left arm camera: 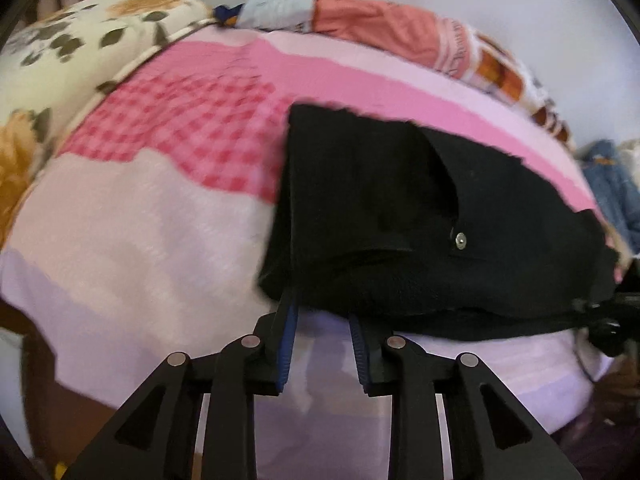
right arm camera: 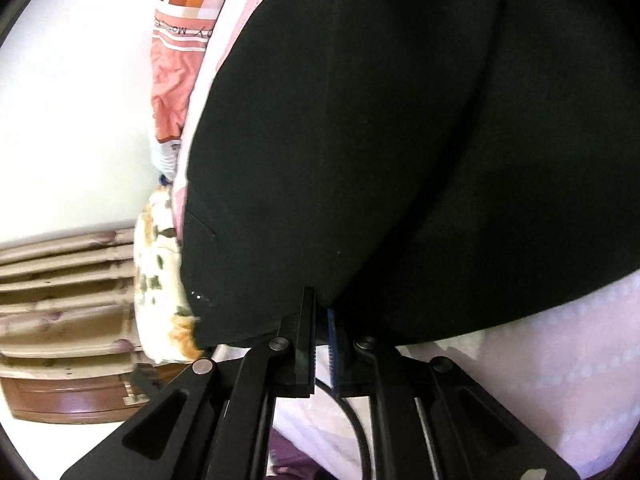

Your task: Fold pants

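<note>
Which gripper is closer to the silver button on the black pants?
Left. The left gripper sits open at the pants' near edge, just below the button; the right gripper pinches another edge, no button in its view.

Both fisheye views bend hard toward their dark circular rims. The left wrist view is evenly lit but smeared by motion blur across the pink blanket (left arm camera: 168, 208). In the right wrist view the white wall (right arm camera: 80, 120) is blown out, and the black pants (right arm camera: 400, 140) lose nearly all detail.

One pair of black pants (left arm camera: 400, 220), one pink blanket (left arm camera: 180, 128), two pillows.
</note>
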`<state>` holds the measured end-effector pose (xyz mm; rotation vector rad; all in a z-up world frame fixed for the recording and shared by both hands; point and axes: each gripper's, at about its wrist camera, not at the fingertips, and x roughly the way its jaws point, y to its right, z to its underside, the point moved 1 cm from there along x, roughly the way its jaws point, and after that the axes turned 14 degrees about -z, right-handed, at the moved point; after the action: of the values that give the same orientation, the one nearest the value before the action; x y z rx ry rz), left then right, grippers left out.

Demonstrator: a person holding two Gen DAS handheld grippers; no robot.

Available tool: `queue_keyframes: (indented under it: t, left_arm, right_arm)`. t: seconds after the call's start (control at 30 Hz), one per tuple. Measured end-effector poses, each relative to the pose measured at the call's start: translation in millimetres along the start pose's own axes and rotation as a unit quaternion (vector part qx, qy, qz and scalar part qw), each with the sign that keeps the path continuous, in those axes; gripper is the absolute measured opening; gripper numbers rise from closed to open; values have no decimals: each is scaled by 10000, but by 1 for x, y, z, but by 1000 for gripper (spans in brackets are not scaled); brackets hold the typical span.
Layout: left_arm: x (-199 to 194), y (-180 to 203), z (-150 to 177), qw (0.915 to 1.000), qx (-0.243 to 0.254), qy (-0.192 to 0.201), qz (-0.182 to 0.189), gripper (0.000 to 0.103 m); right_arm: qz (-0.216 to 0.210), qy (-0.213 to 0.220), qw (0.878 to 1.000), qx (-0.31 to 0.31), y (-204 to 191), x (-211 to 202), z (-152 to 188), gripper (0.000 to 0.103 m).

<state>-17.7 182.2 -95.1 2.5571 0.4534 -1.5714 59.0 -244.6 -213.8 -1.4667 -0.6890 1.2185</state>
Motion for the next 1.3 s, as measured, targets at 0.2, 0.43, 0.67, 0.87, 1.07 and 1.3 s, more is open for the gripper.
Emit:
queue_keyframes:
  t: [0.2, 0.43, 0.67, 0.87, 1.07, 1.3]
  left_arm:
    - [-41, -11, 0, 9906, -184, 796, -1102, 60]
    - [-86, 29, -33, 9861, -85, 1633, -310, 87]
    - [-28, 109, -40, 9885, 777, 1276, 256, 87]
    - [3, 110, -19, 9950, 596, 692, 411, 87]
    - [4, 111, -15, 9951, 626, 707, 283, 87]
    - [8, 113, -13, 9945, 720, 735, 185, 87]
  right_arm:
    - [-735, 629, 9945, 391, 15, -27, -14, 28]
    - [-1968, 1598, 9625, 967, 40, -70, -50, 34]
    - [-1823, 2474, 9501, 541, 23, -111, -72, 64]
    - [-1207, 2832, 9505, 420, 25, -152, -89, 67]
    - [129, 3260, 9447, -333, 7, -187, -130, 67]
    - [-457, 3237, 9447, 242, 37, -204, -156, 31]
